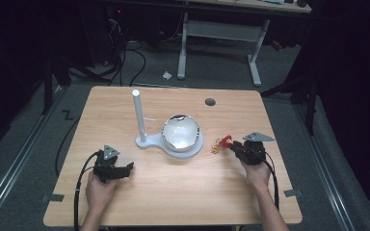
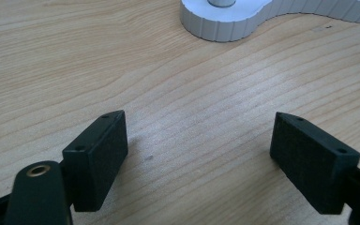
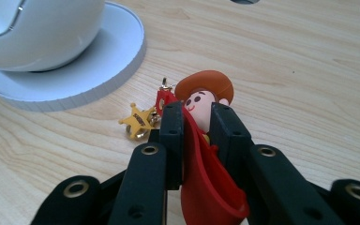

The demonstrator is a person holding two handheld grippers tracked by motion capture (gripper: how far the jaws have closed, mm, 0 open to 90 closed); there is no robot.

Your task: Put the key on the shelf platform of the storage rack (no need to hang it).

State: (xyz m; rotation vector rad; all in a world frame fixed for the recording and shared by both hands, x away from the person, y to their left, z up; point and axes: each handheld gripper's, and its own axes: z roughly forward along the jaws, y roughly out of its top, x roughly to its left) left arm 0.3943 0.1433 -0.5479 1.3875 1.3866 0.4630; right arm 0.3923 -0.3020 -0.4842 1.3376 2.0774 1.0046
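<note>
Cowboy keychain figure (image 3: 201,136): brown hat, red body, gold star charm (image 3: 138,121)

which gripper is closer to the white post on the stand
Left. The left gripper sits just below and left of the white post, jaws open. The right gripper, shut on a cowboy keychain, is beyond the bowl.

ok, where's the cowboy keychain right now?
The cowboy keychain is clamped in the right tool at the table's right side, just right of the white stand's round base.
</note>
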